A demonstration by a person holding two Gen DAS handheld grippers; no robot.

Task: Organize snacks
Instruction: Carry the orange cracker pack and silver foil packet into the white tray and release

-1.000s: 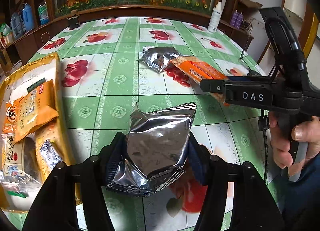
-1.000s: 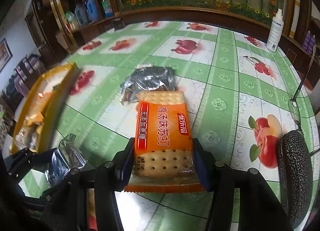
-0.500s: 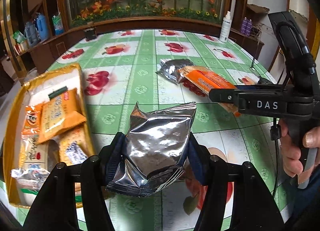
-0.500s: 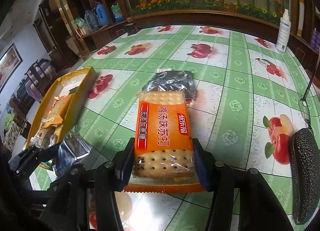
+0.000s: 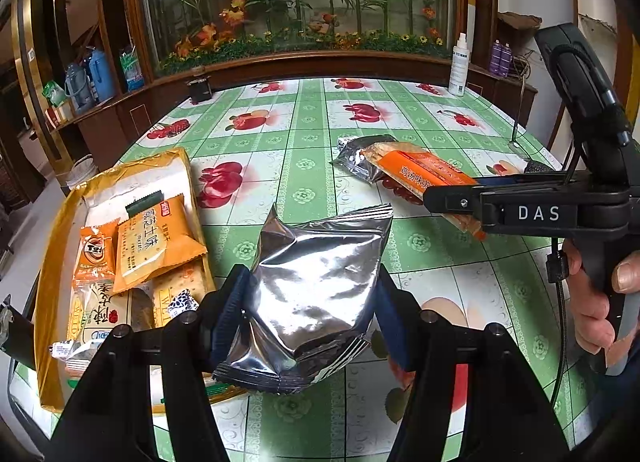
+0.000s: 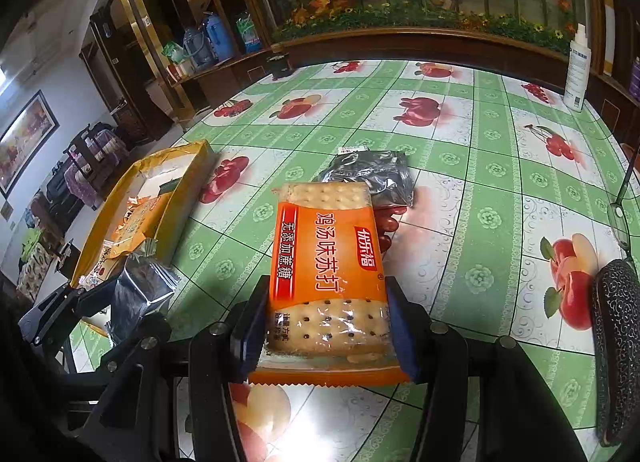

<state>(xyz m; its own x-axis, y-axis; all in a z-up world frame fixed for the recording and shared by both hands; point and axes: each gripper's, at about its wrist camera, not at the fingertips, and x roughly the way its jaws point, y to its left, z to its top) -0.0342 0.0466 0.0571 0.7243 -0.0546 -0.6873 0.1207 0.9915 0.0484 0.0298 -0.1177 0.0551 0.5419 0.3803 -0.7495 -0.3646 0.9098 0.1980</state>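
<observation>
We see a table (image 5: 312,166) covered in a green-and-white checked cloth printed with red fruit, and we take the yellow tray (image 5: 56,246) at its edge as our landmark. The tray holds several orange and clear snack packets. Just beside the tray, the left gripper (image 5: 312,314) pinches a silver foil packet (image 5: 316,294) between its blue pads, lifted clear of the cloth. Further from the tray, the right gripper (image 6: 324,326) clamps an orange cracker packet (image 6: 326,258), also raised off the cloth, and a person's hand (image 5: 596,302) wraps its handle. Beyond it, away from the tray, a second silver packet (image 6: 372,174) lies flat on the cloth. A white spray bottle (image 5: 459,66) stands at the far corner, well apart from the tray. Behind the table runs a dark wooden ledge below a glass panel of artificial flowers and bamboo (image 5: 304,2); shelves with blue bottles (image 5: 96,74) stand on the tray's side of the room.
</observation>
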